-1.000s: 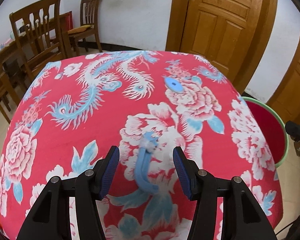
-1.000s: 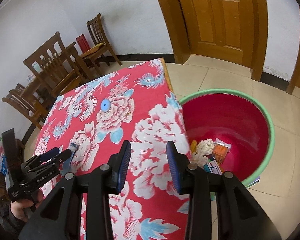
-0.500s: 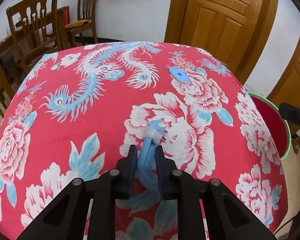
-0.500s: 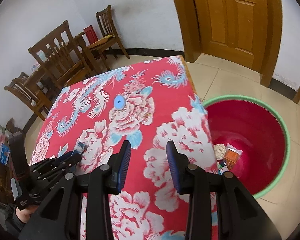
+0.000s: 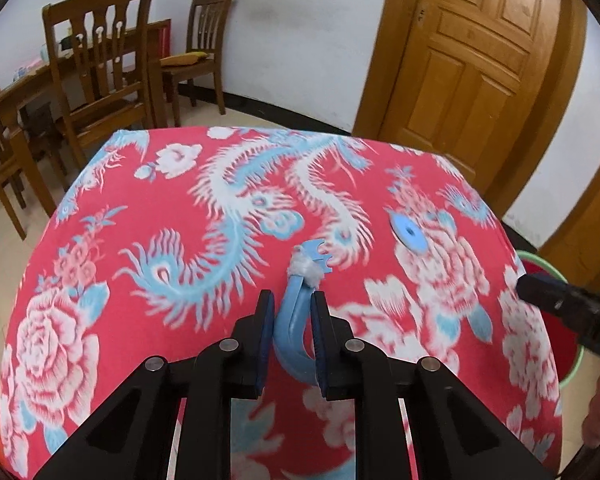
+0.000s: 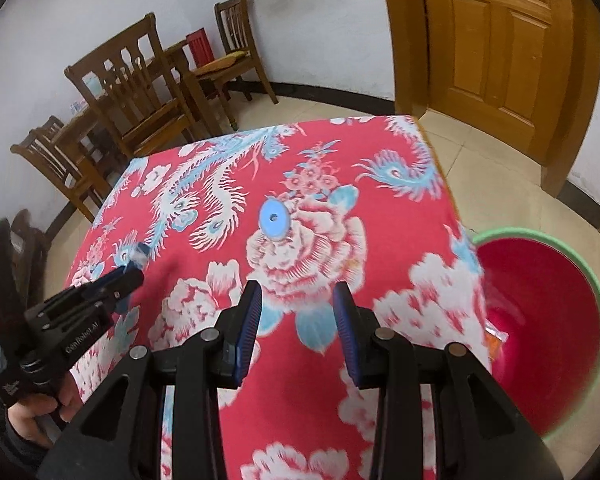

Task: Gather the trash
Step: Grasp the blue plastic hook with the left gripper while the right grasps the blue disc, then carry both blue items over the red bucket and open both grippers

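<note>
The left claw has just closed and now pinches a curved blue plastic strip between its pads; the strip's far end carries a tuft of white fluff and a notched blue tab above the red floral cloth of the desk. The right claw hangs above the cloth with its jaws apart and nothing between them. A round blue disc lies flat on the cloth ahead of it. A red basin with a green rim stands on the floor beside the desk, with scraps inside.

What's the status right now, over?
Left gripper shut on blue plastic scrap. Right gripper open, empty. Blue disc left on cloth. Red bin unobstructed.
</note>
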Tool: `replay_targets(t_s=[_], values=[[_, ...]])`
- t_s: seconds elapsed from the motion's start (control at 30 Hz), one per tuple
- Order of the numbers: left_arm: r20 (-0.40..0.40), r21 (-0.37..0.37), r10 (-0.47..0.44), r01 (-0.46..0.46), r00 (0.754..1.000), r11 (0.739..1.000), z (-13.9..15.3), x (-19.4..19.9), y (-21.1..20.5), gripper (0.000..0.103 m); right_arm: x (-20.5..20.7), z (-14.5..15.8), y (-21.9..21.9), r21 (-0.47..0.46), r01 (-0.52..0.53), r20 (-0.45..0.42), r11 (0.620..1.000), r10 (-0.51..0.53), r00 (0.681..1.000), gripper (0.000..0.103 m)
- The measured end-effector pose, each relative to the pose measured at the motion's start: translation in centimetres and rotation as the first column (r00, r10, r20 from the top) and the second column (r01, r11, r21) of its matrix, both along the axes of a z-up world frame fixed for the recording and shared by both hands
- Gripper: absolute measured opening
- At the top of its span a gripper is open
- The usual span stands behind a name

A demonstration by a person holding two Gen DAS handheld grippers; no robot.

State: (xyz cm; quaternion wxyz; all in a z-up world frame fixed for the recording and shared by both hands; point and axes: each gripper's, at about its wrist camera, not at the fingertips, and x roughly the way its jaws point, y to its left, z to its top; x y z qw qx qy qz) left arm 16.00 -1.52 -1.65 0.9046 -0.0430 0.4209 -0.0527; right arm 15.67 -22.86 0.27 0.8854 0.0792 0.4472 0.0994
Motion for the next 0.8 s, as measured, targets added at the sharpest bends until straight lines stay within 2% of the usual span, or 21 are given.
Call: replay_targets(t_s=[0.37, 0.8], values=[[-0.005, -0.031, 0.062, -0.062, 0.998, 0.998, -0.8, 3.1, 1.6, 0.018, 5.2, -2.6, 3.9, -0.063, -0.060, -0.037, 0.996, 0.058, 0.998, 0.039], [-0.024, -0.060, 0.082, -0.083, 0.996, 0.995, -2.0, 4.0, 2.5, 0.018, 9.5, -5.0, 6.0, -0.142, -0.093, -0.045, 0.985, 0.087, 0.995, 0.039]])
